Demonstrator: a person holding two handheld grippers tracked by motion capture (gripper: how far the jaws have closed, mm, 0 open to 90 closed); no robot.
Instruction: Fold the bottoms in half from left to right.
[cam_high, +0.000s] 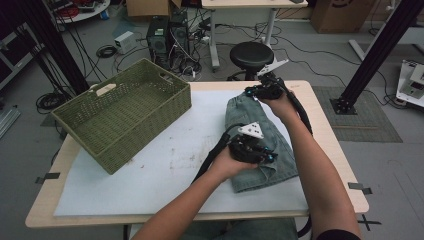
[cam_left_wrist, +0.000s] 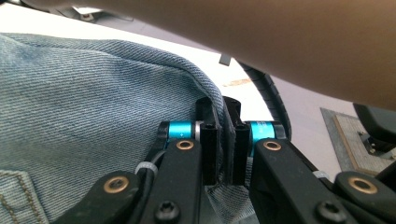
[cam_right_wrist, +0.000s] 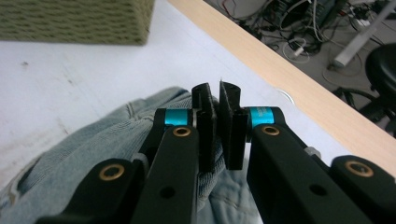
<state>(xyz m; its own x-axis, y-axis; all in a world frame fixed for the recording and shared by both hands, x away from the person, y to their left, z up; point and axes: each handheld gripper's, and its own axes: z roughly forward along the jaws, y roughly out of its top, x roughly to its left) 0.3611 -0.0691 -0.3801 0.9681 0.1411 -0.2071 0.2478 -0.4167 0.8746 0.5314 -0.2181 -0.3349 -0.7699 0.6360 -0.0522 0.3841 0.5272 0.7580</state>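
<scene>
Jeans (cam_high: 255, 145) lying folded on the desk's (cam_high: 165, 170) right half, left claw (cam_high: 260, 156) clamping their near edge, right claw (cam_high: 260, 92) pinching their far edge (denim between both), green basket (cam_high: 125, 112) sitting far left

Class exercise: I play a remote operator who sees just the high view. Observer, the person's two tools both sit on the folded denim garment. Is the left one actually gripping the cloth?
Observer: Yes. In the left gripper view, the left tool has its jaws shut on a fold of the faded blue denim garment.
Operator: And the right tool at the far end?
Observer: The right gripper view shows the right tool pinching the garment's edge, jaws nearly together with cloth between them.
Operator: What lies beyond that tool?
Observer: The white mat and a corner of the green woven basket, standing apart from the denim.
</scene>
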